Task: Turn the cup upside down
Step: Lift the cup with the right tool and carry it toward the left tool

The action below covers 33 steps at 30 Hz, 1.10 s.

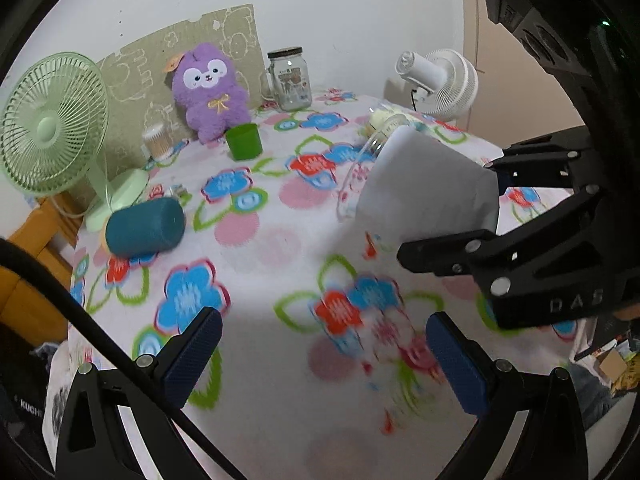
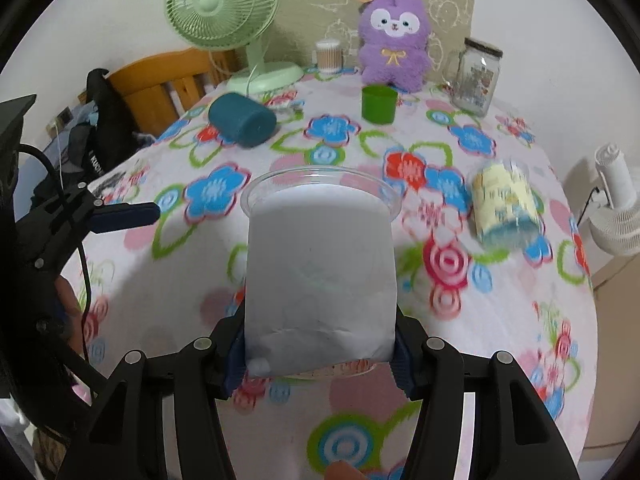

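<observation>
While the right gripper [image 2: 320, 354] pinches the clear plastic cup [image 2: 320, 264] near its base, jaws closed on the white paper sleeve, the cup is held up off the floral tablecloth [image 2: 500, 320], tilted with its open rim pointing away from the camera. Mid-rotation by the look of it, not yet inverted. Left gripper [image 1: 324, 360] hangs low over the cloth with jaws wide apart, holding nothing.

Risks from here, as I judge them:
- Grip sits only on the bottom edge; thin plastic plus a loose-looking sleeve could slip or let the cup swing when turned further.
- Squeezing harder may crush or buckle the wall.
- Yellow patterned cup [image 2: 506, 204] lies on its side just to the right; a wide sweep or an off-target set-down could knock it rolling.
- Soft cloth may leave the rim seated unevenly, so the cup tips on release.
- Teal cylinder [image 2: 242, 120] and green cup [image 2: 378, 104] sit well apart, low concern.
</observation>
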Tool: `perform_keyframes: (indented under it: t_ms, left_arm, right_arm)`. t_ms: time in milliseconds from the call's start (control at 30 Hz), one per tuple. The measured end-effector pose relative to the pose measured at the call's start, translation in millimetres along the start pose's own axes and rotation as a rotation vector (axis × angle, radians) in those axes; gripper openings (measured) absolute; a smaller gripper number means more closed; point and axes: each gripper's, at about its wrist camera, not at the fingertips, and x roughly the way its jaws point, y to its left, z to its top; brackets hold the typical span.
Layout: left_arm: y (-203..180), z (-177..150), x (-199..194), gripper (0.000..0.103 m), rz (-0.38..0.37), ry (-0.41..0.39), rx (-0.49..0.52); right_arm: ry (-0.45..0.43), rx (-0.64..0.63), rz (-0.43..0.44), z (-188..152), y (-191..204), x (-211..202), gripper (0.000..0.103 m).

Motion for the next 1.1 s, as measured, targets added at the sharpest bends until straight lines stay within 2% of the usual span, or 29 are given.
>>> perform_keyframes:
  t_ms: [433,800,867,933,1000,1100]
  left_arm:
    - [-27.7,-69.4,-23.3,0.103,-0.014,0.060,-0.077]
    - [-34.0,-91.3,-22.9,0.103,-0.008,0.076,-0.124]
    - [-33.7,-91.8,-24.5,0.103,-0.001,0.070,-0.131]
    - [-32.7,-91.7,-25.7,0.103,-0.002,0.066,-0.140]
    - [-31.6,-91.2,-27.8,0.103,-0.006,0.062,-0.158]
    - [-29.9,-91.0,-31.3,0.103,-0.010,0.054,-0.187]
  right_arm:
    - [0.057,0.058,0.043,-63.7,14.8,-7.6,0.060]
    - [0.061,0.029,0.003,-78.6,24.6,-1.7,0.061]
    - [0.062,0.015,0.001,-78.6,26.3,-1.9,0.066]
    - [0.070,0.005,-0.002,-78.7,27.5,-1.6,0.085]
    - [0.062,0.008,0.007,-79.4,26.3,-4.4,0.094]
    - [0.040,0.017,0.025,-79.2,23.4,-11.7,0.098]
